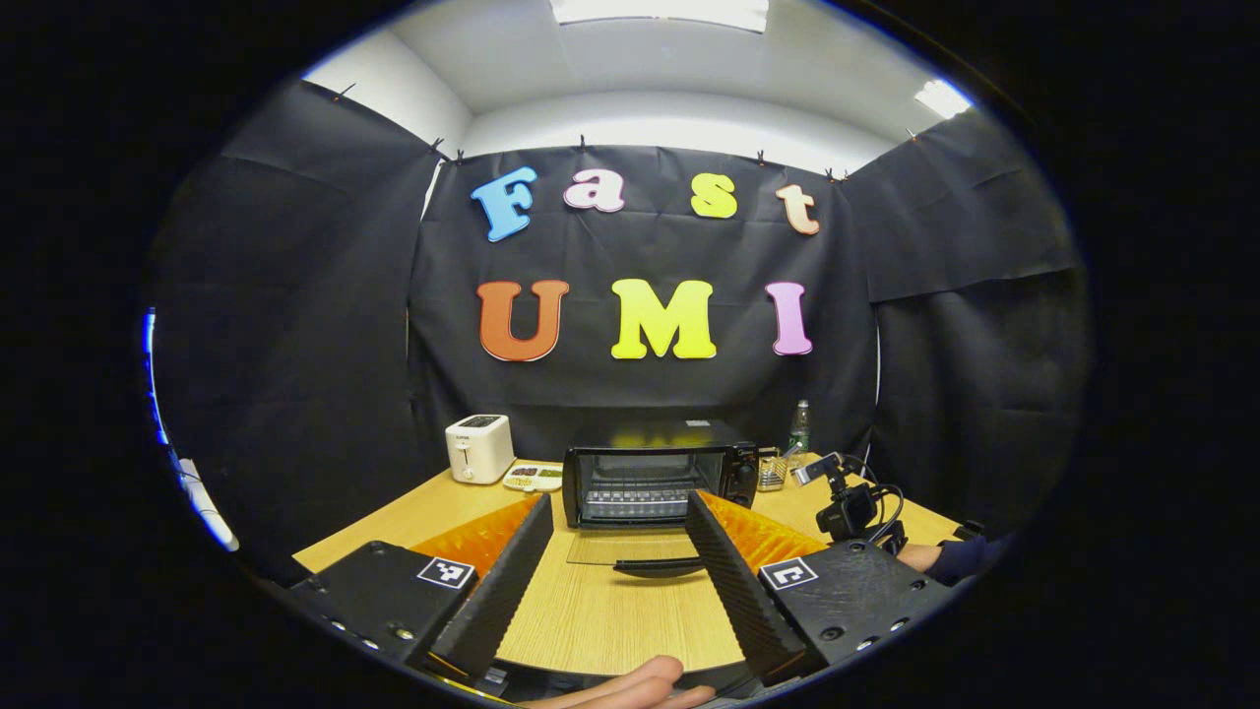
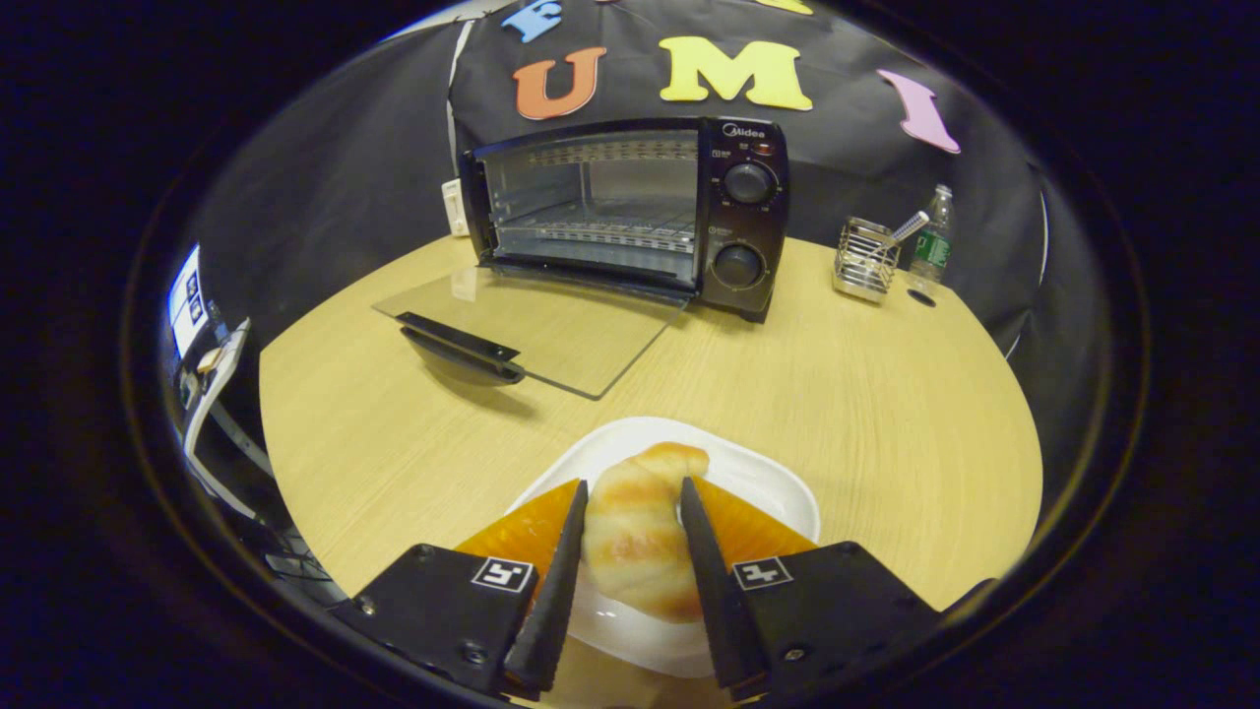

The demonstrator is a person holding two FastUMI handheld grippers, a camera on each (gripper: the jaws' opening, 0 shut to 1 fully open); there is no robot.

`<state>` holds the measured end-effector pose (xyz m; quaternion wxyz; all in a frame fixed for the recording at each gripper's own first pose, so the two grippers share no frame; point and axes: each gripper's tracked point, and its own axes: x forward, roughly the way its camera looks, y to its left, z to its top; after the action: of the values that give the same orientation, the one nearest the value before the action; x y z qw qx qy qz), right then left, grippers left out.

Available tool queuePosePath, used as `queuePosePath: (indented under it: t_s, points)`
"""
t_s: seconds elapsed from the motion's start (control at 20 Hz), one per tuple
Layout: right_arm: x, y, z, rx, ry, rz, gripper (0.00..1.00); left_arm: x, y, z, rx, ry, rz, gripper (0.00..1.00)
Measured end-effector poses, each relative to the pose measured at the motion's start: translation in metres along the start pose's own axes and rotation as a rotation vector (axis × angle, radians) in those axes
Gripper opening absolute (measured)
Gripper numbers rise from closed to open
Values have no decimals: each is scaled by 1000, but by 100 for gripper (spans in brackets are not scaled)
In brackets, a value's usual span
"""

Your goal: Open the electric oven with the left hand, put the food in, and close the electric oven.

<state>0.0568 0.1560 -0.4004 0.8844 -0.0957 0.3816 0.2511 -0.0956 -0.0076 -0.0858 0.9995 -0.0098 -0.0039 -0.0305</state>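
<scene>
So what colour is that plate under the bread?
White; the plate shows best in the right gripper view.

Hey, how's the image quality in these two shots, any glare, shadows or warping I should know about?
Left gripper view: ceiling lights blow out to white; fisheye bends the table edges; the oven is small but sharp. Right gripper view: the open glass door carries a faint reflection, its handle casts a soft shadow, and the bread between the right tongs is evenly lit.

Bare table (image 2: 787,364) before open oven (image 2: 630,212)
</scene>
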Motion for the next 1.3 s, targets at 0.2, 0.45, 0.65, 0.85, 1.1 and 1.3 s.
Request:
queuePosePath:
  t_s: [0.2, 0.45, 0.65, 0.85, 1.1, 1.3]
  points:
    - [-15, -8, 0, 42, -30, -2, 58, 2, 1, -4, 10, 8, 2, 90]
    - [-48, -8, 45, 142, -157, 31, 57, 4, 4, -5, 18, 9, -13, 90]
    - [-56, 5, 106, 262, -291, 90, 58, 5, 13, -4, 27, 4, -12, 90]
    - [-37, 24, 162, 424, -412, 150, 57, 7, 21, -4, 22, 6, -12, 90]
    - [16, 47, 210, 545, -491, 179, 57, 14, 35, -6, 25, 12, -10, 90]
    - [69, 50, 234, 547, -494, 118, 56, 23, 47, -12, 20, 28, -12, 90]
